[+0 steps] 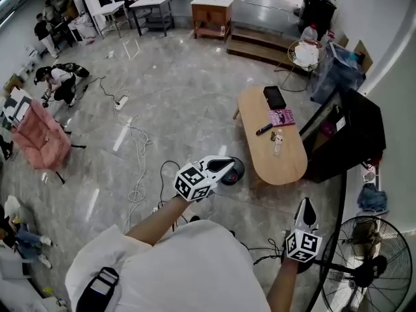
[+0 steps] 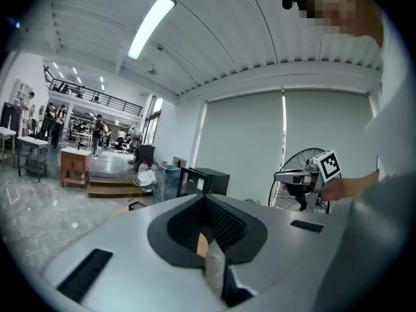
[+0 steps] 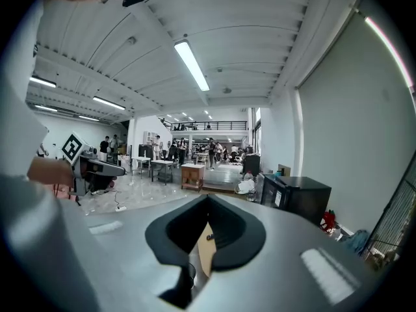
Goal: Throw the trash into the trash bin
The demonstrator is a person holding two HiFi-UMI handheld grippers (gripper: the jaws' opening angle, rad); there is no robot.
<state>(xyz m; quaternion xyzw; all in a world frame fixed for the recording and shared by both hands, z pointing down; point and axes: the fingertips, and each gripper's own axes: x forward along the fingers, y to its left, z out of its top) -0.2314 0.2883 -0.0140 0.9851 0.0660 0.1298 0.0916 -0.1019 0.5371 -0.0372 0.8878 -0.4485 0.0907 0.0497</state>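
Gripper L (image 1: 225, 166) & gripper R (image 1: 305, 208) closed, empty; oval table (image 1: 289, 166) ahead

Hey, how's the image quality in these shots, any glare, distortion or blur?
Head view: streaky light glare on the glossy floor, edges bowed. Left gripper view: fisheye with black corners, ceiling lamp blown out. Right gripper view: same fisheye, ceiling tube overexposed.

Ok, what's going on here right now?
A person stands near the oval wooden table with a gripper in each hand. The left gripper and right gripper are both shut with nothing between their jaws. A black flat item, a pink booklet, a marker and a small bottle lie on the table, none held. A dark round object sits on the floor by the left gripper; I cannot tell if it is the bin.
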